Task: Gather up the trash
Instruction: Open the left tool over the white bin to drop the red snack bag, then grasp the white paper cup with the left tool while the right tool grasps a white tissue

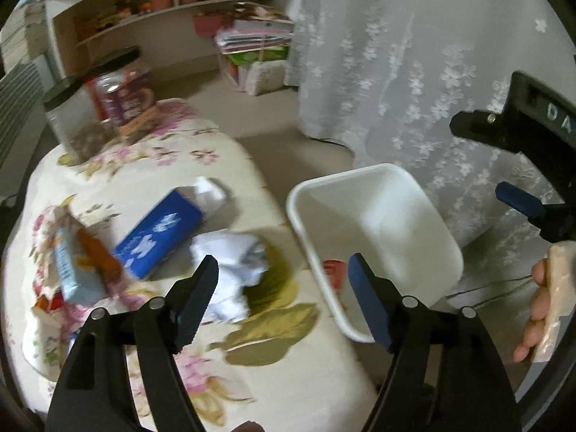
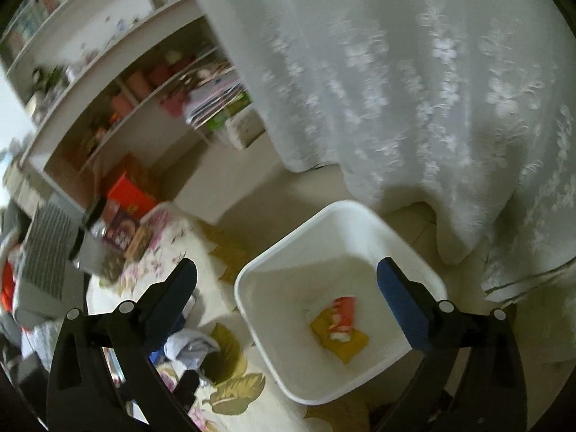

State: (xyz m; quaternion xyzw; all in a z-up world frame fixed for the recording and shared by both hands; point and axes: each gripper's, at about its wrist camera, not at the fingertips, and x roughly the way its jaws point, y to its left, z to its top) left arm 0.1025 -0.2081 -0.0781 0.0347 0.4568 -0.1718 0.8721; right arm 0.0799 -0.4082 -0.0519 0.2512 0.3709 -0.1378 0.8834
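Note:
A white bin (image 1: 374, 230) stands on the floor beside a table with a floral cloth (image 1: 151, 165). In the right wrist view the bin (image 2: 252, 309) holds a yellow and red wrapper (image 2: 340, 327). Crumpled white paper (image 1: 234, 270) lies on the cloth, just ahead of my open, empty left gripper (image 1: 282, 270). A blue tissue box (image 1: 158, 237) and a blue-orange packet (image 1: 79, 266) lie to its left. My right gripper (image 2: 286, 277) is open and empty above the bin; it also shows at the right edge of the left wrist view (image 1: 511, 165). The crumpled paper shows there too (image 2: 190, 349).
Glass jars with black lids (image 1: 72, 118) stand at the table's far end. A white shelf unit (image 1: 154, 10) with boxes is at the back. A flowered white curtain (image 1: 414, 64) hangs behind the bin. A person's hand (image 1: 540, 309) holds the right gripper's handle.

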